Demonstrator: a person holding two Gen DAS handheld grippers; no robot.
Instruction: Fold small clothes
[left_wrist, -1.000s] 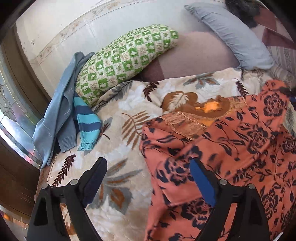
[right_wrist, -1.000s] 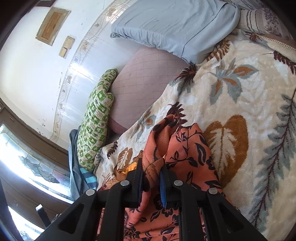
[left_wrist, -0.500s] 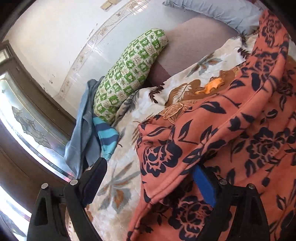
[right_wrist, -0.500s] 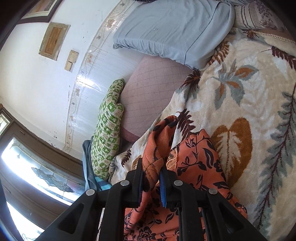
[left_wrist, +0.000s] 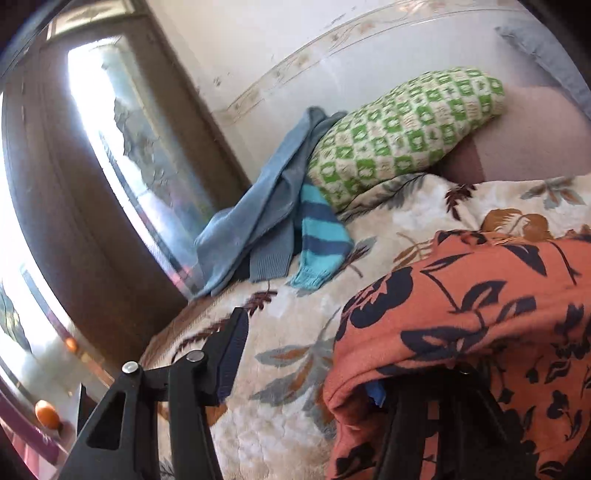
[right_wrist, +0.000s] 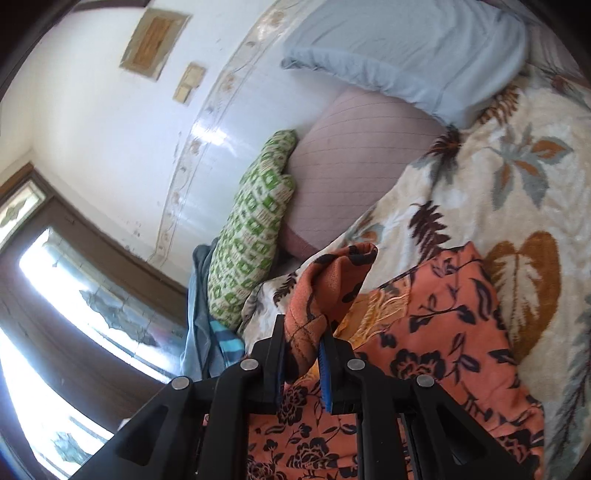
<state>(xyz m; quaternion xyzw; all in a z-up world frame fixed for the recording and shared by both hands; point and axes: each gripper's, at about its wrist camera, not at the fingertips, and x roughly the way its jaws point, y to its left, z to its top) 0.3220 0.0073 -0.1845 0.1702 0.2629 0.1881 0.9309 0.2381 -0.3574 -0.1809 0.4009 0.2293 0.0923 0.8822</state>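
Observation:
An orange garment with dark flowers (left_wrist: 480, 295) lies on a cream leaf-print blanket (left_wrist: 288, 398) on a bed. My left gripper (left_wrist: 306, 354) sits at the garment's left edge. Its jaws are closing. The cloth drapes over the right finger and hides all but a bit of blue pad, and the left finger (left_wrist: 229, 350) stands free over the blanket, so the pads press on nothing. In the right wrist view my right gripper (right_wrist: 303, 339) is shut on a raised fold of the orange garment (right_wrist: 443, 325), which hangs down from the jaws onto the bed.
A green checked pillow (left_wrist: 402, 133) leans on the wall. Blue clothes (left_wrist: 258, 214) and a turquoise striped sleeve (left_wrist: 321, 236) are piled beside it at the bed's edge. A grey-blue pillow (right_wrist: 406, 55) lies above a pink cushion (right_wrist: 354, 147). A dark-framed window (left_wrist: 110, 166) stands at the left.
The left gripper swung left toward the window and rolled. Its jaws narrowed, and the garment's edge now covers its right finger. The right gripper rose a little with the fold still held.

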